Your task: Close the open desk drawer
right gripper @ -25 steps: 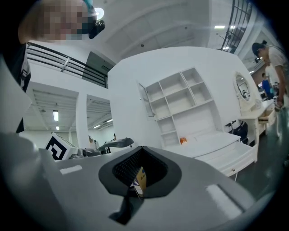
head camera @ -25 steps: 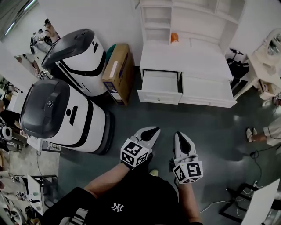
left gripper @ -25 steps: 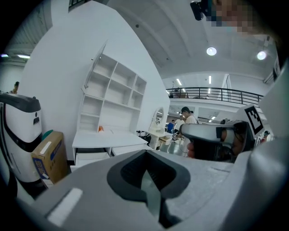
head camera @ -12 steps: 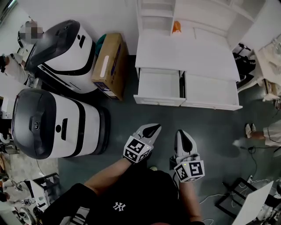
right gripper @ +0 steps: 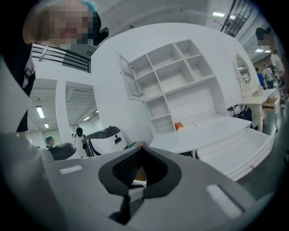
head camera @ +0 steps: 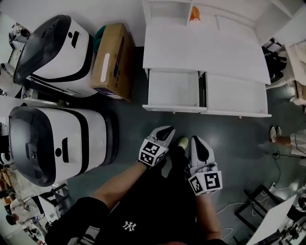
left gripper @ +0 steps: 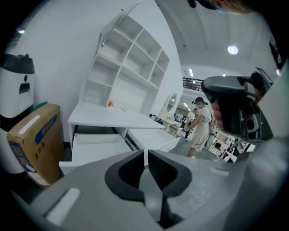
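Observation:
A white desk [head camera: 205,48] with a shelf unit stands ahead of me. Two drawers are pulled out beneath its top, the left drawer [head camera: 173,91] and the right drawer [head camera: 236,95]. Both look empty. My left gripper [head camera: 167,130] is shut on nothing and held over the floor, a step short of the left drawer's front. My right gripper [head camera: 197,140] is beside it, also shut and empty. In the left gripper view the shut gripper [left gripper: 146,153] points at the left drawer [left gripper: 97,144]. In the right gripper view the gripper [right gripper: 142,151] sits left of the desk [right gripper: 207,133].
Two large white-and-black machines [head camera: 52,48] [head camera: 57,143] stand on the left. A cardboard box [head camera: 111,62] sits between them and the desk. A small orange thing [head camera: 193,13] lies on the desk top. Another person's feet [head camera: 277,134] show at right; a person [left gripper: 198,126] stands beyond.
I have walked nearer to the desk; it and its drawers now sit closer in the head view. Both grippers stay shut and side by side.

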The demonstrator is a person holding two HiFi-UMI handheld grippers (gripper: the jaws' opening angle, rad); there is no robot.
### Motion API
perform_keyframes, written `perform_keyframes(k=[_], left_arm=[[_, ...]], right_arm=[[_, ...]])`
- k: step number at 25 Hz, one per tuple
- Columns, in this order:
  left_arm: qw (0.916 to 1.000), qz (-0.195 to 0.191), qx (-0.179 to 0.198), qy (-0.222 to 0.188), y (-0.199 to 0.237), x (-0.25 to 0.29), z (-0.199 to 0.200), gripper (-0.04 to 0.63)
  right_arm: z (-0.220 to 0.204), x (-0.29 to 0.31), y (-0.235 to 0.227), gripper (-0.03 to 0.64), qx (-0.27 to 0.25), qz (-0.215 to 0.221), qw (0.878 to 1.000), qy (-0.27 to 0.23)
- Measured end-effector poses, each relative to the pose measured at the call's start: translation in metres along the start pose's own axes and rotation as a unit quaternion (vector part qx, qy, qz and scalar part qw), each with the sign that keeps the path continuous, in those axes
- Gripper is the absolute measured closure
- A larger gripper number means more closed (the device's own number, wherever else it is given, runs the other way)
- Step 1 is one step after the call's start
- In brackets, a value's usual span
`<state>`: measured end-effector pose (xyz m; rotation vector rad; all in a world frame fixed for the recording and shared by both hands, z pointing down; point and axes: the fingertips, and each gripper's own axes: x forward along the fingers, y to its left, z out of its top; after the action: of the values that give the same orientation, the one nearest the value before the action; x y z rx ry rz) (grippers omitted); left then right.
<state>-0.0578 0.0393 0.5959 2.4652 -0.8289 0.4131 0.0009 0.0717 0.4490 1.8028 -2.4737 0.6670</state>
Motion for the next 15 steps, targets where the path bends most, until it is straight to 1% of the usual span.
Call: perform_keyframes(k=[3, 6, 9, 11, 13, 15], left_arm=[[0.9994, 0.021, -0.016, 0.025, 0.027, 0.043, -0.014, 0.555], [0.9970, 0.044, -0.040, 0.049, 0.051, 0.079, -0.035, 0.552], [0.9934, 0.073, -0.059, 0.066, 0.073, 0.104, -0.057, 0.552], [0.9902, 0.087, -0.071, 0.083, 0.082, 0.115, -0.074, 0.535], [0.9869, 0.098, -0.078, 0.101, 0.092, 0.128, -0.090, 0.534], [0.9839, 0.112, -0.084, 0.111, 0.108, 0.141, -0.104, 0.534]], right_arm=[[-0.001, 0.034, -0.023, 0.594, 0.001, 0.015, 1.000, 0.010], [-0.005, 0.066, -0.042, 0.594, -0.020, 0.039, 0.999, 0.030], [-0.008, 0.093, -0.053, 0.594, -0.036, 0.066, 0.996, 0.042], [-0.010, 0.105, -0.059, 0.594, -0.035, 0.078, 0.995, 0.051], [-0.011, 0.116, -0.067, 0.594, -0.027, 0.087, 0.994, 0.059], [-0.014, 0.129, -0.075, 0.594, -0.022, 0.095, 0.993, 0.064]])
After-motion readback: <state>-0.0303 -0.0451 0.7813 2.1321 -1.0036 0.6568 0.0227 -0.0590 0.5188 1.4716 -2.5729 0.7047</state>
